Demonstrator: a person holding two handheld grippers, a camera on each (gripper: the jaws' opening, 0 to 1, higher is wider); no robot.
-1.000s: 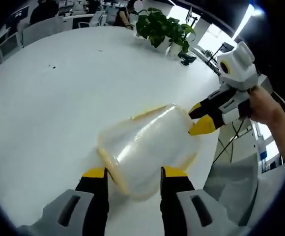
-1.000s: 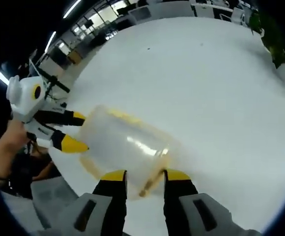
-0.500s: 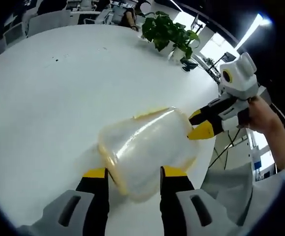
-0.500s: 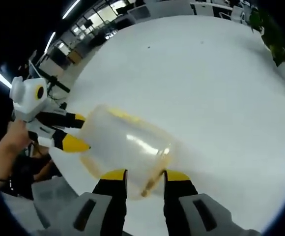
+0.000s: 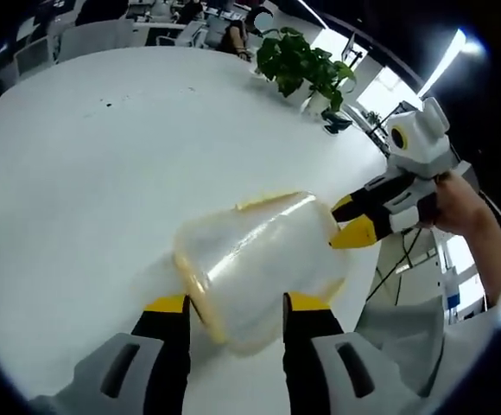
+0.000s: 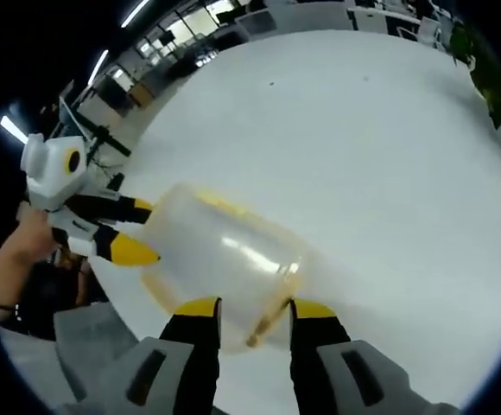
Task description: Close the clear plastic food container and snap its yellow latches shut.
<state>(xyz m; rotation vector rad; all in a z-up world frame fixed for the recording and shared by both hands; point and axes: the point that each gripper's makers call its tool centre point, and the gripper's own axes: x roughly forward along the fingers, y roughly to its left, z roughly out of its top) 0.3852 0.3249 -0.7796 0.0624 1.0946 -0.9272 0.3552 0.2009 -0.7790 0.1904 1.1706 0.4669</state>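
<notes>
While the white desk (image 5: 78,173) fills most of both frames, the clear container (image 5: 259,259) sits centre-low, gripped at opposite ends: left gripper (image 5: 233,316) and right gripper (image 6: 246,316), jaws narrow on its rim. Risk: slick plastic slips or flexes under squeeze, so a yellow latch (image 6: 263,324) misses.

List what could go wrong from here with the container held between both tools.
1. The clear container sits close to the white table's near edge, visible in both views; a sideways push could slide it off.
2. The left tool and right tool press opposite ends of a smooth plastic wall, so it may squirt out or rotate.
3. The yellow latch lies between the right tool's jaws; whether it is seated cannot be told, and squeezing may misalign it.
</notes>
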